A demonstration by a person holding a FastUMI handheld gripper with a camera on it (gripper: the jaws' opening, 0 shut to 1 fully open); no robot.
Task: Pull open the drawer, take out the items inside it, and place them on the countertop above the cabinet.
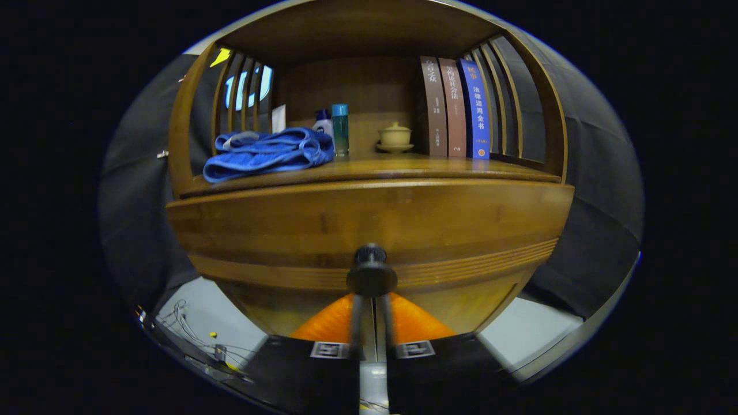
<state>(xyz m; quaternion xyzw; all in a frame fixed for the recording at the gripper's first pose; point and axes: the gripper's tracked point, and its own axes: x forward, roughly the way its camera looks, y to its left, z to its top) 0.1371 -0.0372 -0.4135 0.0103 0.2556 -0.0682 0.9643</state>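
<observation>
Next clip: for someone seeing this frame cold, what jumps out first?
The dark round drawer knob at the centre of the wooden drawer front draws the eye, with the hand-held gripper closed nearly together just below it, apparently at its stem. Next comes the crumpled blue towel on the countertop above, and three upright books standing beyond a small lidded cup.
</observation>
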